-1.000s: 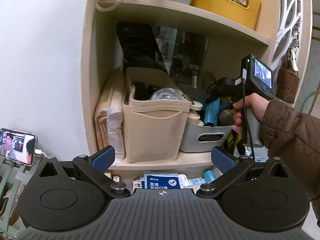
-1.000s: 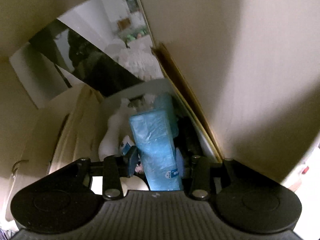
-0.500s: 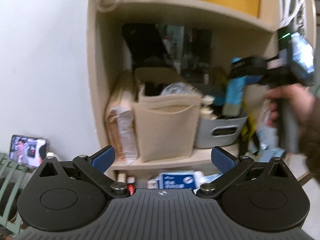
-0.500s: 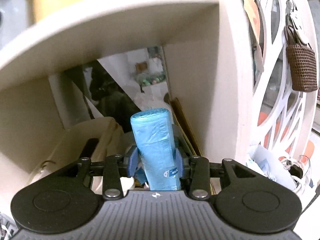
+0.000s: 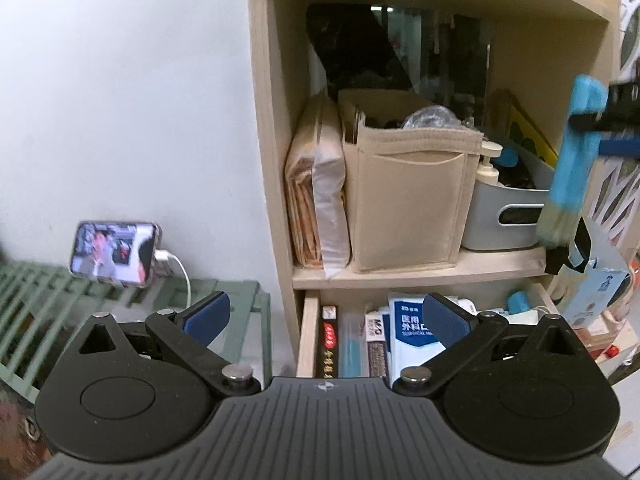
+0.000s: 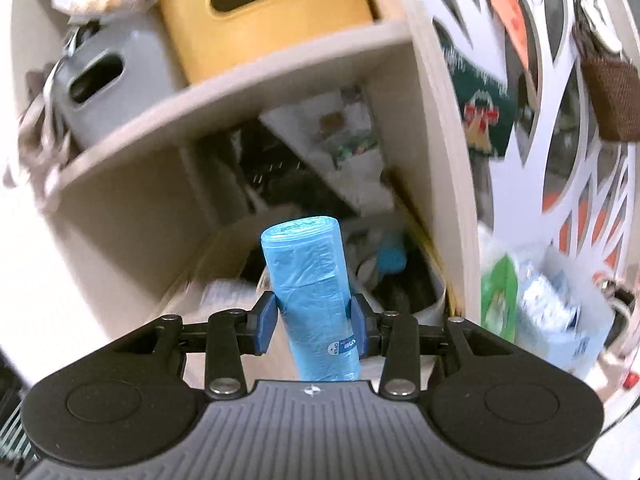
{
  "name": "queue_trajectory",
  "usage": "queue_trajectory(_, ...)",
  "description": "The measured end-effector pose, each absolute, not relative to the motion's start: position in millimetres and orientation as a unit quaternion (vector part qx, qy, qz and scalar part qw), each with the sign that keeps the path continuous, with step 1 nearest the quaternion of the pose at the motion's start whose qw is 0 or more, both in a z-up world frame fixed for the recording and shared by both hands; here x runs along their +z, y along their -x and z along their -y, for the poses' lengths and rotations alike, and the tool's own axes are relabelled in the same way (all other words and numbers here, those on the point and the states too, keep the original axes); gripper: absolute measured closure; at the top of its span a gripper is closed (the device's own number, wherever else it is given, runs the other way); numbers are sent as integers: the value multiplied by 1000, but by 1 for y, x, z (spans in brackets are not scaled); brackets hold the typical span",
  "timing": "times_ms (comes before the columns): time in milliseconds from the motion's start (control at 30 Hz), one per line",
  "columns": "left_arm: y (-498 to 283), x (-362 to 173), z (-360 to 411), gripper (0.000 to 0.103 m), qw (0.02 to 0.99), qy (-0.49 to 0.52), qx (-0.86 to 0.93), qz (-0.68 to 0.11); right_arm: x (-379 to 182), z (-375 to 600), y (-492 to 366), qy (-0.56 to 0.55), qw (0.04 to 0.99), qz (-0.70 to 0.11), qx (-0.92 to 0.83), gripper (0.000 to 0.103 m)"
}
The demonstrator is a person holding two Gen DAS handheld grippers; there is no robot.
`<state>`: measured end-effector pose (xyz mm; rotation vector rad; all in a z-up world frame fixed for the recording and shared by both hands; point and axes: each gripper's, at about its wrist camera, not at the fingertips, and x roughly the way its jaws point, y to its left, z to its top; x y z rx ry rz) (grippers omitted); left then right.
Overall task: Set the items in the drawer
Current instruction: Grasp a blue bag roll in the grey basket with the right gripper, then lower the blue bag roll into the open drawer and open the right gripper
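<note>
Right wrist view: the right gripper point(image 6: 314, 322) pinches a blue roll of plastic bags point(image 6: 316, 300) between its two blue pads, one pad pressed against each side of the roll's lower half. The roll stands nearly upright, tipped a little leftward at the top, its rolled end showing above and a small printed label near its foot. It is crinkled, glossy film. Behind it is the shelf unit point(image 6: 256, 80), blurred.

From the left wrist, the left gripper point(image 5: 326, 318) has its jaws spread wide with nothing between them, above the open drawer point(image 5: 308, 332). Beyond the shelf's right edge the same roll point(image 5: 574, 160) hangs in the air, clear of the drawer.
</note>
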<state>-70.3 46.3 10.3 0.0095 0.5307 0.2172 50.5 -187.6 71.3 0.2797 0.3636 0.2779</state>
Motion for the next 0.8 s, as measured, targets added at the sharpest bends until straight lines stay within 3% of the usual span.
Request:
queue_trajectory(300,78,13,-37,0,956,-65,152,-242,-7,153,-71,-234,891,-326,214,59)
queue_trajectory(667,89,7,-46,0,946,-86,168,-263,-82,87,-112,-258,825,-440,243,60)
queue_trajectory(800,91,7,-56,0,942,-79,187,-269,-89,61,-122,-221,831,-446,249,60)
